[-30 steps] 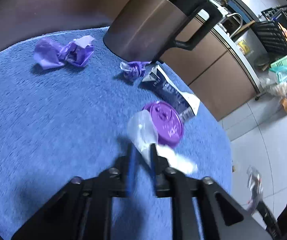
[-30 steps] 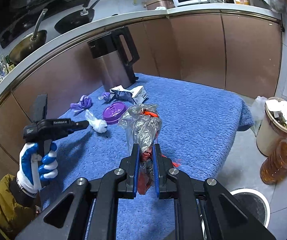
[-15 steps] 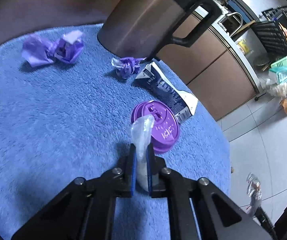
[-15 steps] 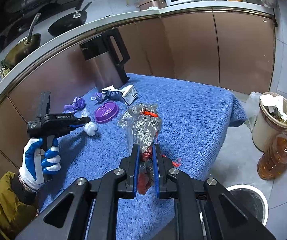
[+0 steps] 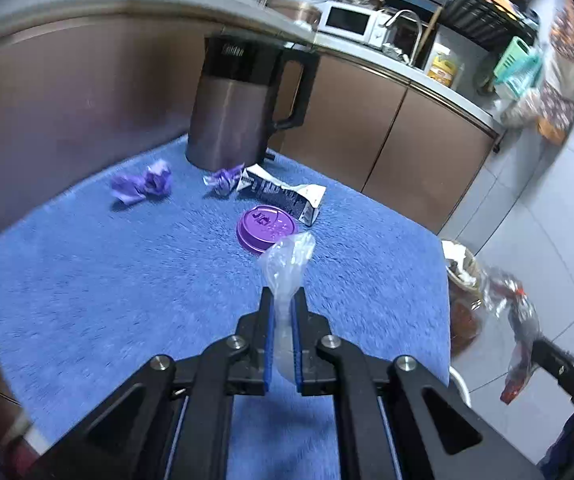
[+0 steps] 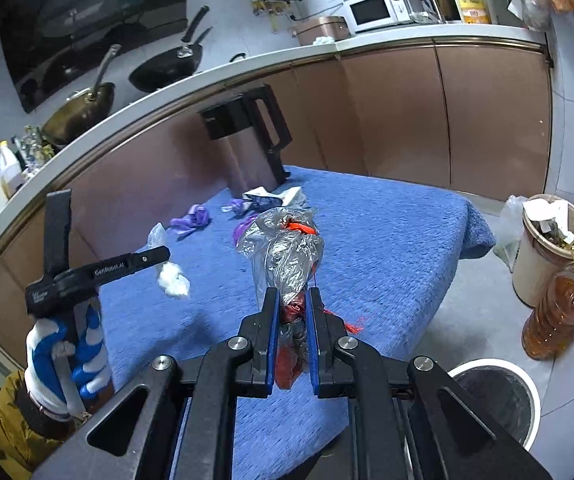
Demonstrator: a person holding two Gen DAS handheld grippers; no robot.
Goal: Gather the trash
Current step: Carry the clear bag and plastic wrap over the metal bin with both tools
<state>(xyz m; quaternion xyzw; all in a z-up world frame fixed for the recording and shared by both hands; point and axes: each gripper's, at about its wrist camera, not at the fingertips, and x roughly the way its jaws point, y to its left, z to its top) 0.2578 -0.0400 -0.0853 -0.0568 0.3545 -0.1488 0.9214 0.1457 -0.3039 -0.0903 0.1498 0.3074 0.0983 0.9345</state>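
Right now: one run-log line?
left gripper: shut on clear wrapper | right gripper: shut on trash bag | lid: on table

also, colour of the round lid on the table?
Purple lid, clearest in the left wrist view.

Left claw (image 5: 281, 312) pinches clear plastic wrapper (image 5: 287, 264).

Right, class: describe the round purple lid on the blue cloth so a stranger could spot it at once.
Find the tall steel kettle at the back of the blue cloth. In front of it lies a torn dark carton, and against the carton's near side sits the purple lid. It alone is flat and perfectly round; the other purple scraps are crumpled.
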